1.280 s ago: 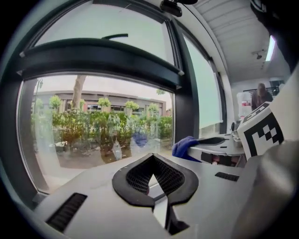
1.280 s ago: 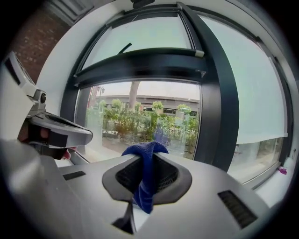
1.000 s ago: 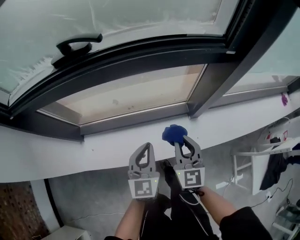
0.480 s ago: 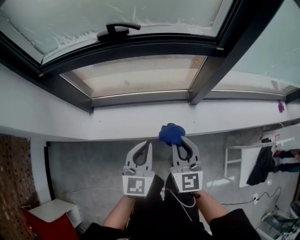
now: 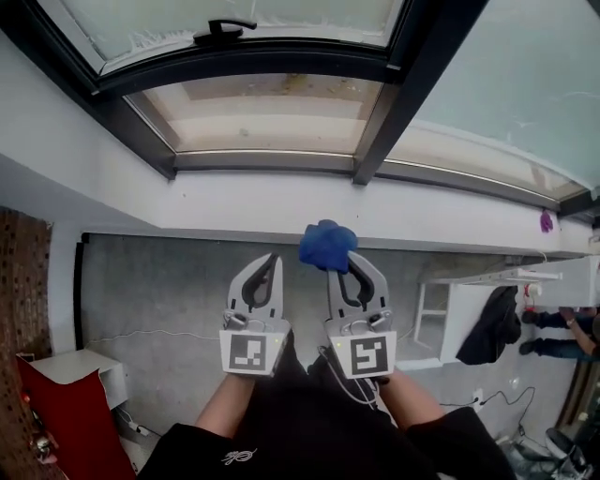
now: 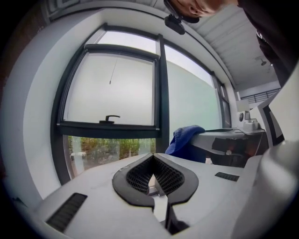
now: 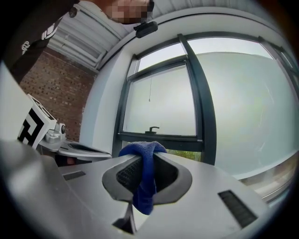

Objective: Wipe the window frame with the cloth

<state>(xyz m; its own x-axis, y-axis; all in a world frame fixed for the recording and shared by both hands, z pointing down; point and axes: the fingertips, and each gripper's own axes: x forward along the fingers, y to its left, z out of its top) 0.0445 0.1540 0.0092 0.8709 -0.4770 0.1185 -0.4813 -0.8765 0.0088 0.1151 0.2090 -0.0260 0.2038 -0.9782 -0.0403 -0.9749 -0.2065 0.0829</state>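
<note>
At the head view's far left, near 8 o'clock from the grippers, a brick wall (image 5: 19, 281) and a red cabinet (image 5: 56, 412) edge the grey floor (image 5: 150, 291), which lies open beneath both tools. The left gripper (image 5: 270, 261) is held out level, its jaws closed together on nothing; its own view shows the tips meeting and, beyond them, greenery (image 6: 107, 147) through the lower pane, which the head view does not show. At 12 o'clock the dark window frame (image 5: 281, 64) crosses above the white sill (image 5: 234, 220), with the window handle (image 5: 225, 28) on the upper sash. The right gripper (image 5: 339, 261) sits just beside the left, apart from it, jaws clamped on the blue cloth (image 5: 326, 246), which bunches above the tips and, in the right gripper view, hangs down between them. The cloth is clear of the frame, with open air ahead. Toward 3 o'clock a dark garment (image 5: 487, 328) hangs off a white table (image 5: 525, 281).
</note>
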